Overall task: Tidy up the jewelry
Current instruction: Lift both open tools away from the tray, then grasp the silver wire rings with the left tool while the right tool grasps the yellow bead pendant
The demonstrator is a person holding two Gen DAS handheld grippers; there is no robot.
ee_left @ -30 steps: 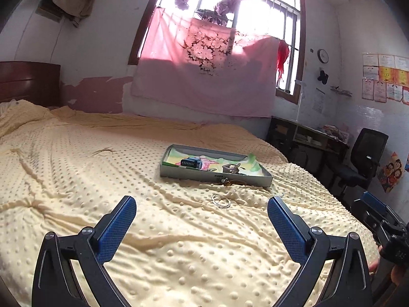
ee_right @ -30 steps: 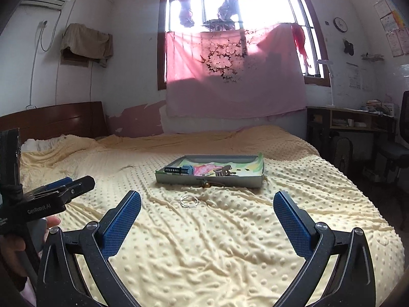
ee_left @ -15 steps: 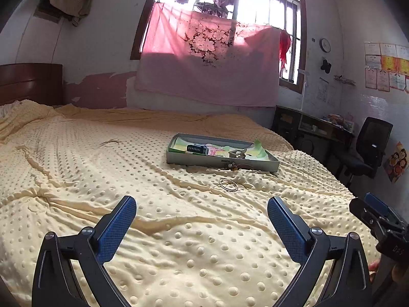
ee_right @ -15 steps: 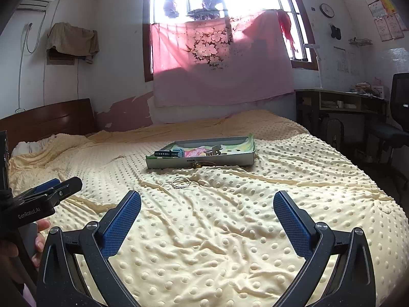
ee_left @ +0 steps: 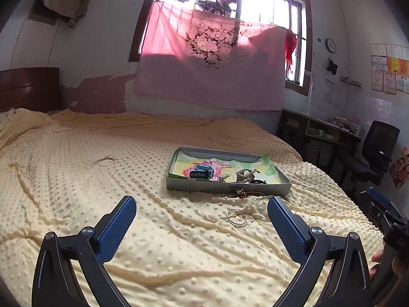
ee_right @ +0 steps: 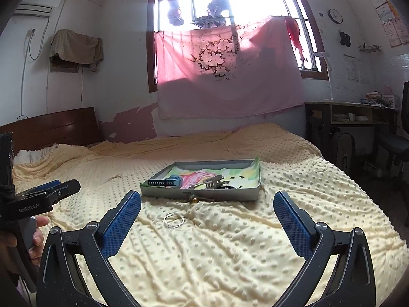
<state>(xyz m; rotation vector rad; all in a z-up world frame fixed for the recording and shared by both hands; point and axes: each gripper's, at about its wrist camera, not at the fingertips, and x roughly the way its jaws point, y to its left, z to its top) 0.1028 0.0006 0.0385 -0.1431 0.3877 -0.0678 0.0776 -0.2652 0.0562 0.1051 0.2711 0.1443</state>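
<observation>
Now | both tools spread, empty | bangles just before tray front edge

Both cameras now look more steeply down on the bed than a second ago, so more of the tray's floor shows. In the left wrist view the tray sits larger and further toward 3 o'clock, and the thin bangles lie nearer the fingertip at 4 o'clock. In the right wrist view the bangles sit closer to the left gripper, which reaches further in from 9 o'clock.
</observation>
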